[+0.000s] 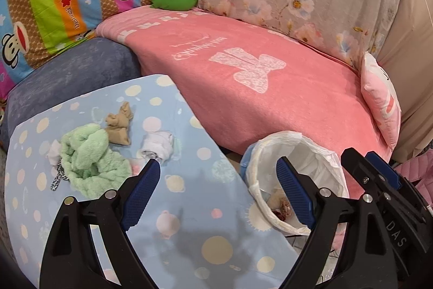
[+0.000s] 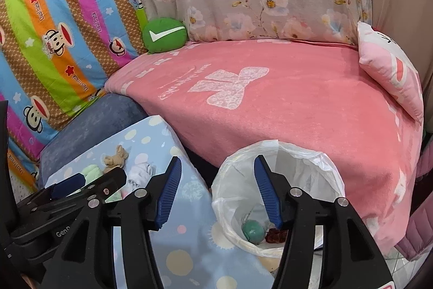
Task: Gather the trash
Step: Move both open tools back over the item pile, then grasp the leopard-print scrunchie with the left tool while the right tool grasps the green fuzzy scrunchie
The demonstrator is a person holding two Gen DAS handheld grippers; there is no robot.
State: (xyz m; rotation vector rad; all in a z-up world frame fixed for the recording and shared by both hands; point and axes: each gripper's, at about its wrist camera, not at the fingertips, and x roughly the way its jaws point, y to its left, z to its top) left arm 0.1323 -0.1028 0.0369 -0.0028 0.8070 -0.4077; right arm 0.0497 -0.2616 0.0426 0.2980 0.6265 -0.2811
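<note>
Lying on the blue spotted cloth [image 1: 189, 207] at the left is a small heap of trash: a fluffy green rag [image 1: 90, 161], a crumpled brown paper [image 1: 119, 126] just behind it, and a white wad [image 1: 159, 145] to its right, all close together. A small white scrap and a black-and-white patterned strip stick out from the rag's left edge. The left gripper [image 1: 217, 186] hangs over the cloth with its jaws spread wide and nothing between them; its left fingertip sits just in front of the white wad in the view, and whether it touches cannot be told. To the right of the cloth stands the bin [image 2: 278, 197], lined with a white plastic bag, set against the front of the pink blanket [image 2: 297, 104]. In the bottom of the bin lie a green ball [image 2: 252, 230] and a dark reddish lump [image 2: 276, 234]. The right gripper [image 2: 216, 164] hovers above the near rim of the bin, its jaws partly open and empty, the right finger over the bin's mouth and the left over the cloth's edge.
</note>
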